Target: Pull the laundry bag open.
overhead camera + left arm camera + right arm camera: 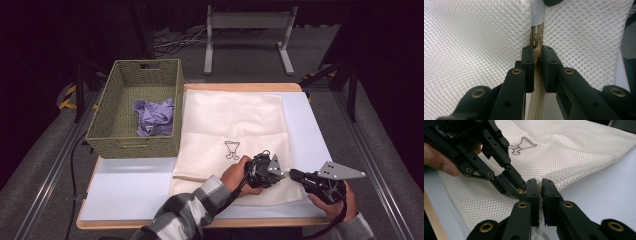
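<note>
On a white-topped table (305, 125), a cream mesh laundry bag (235, 125) lies flat beside a woven green basket (107, 132) holding purple cloth (155, 117); the left gripper (537, 53) pinches the tan zipper (536, 100), the right gripper (540, 188) clamps the bag's corner, so zipping appears barely begun.

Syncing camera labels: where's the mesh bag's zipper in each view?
High view: zipper runs along the mesh bag's near edge, toward the left gripper.
Left gripper view: centre, vertical tan strip pinched between the jaws.
Right gripper view: a small tan bit at the left gripper's tips.
Shared landmark: the left gripper's black jaws closed on the zipper.
</note>
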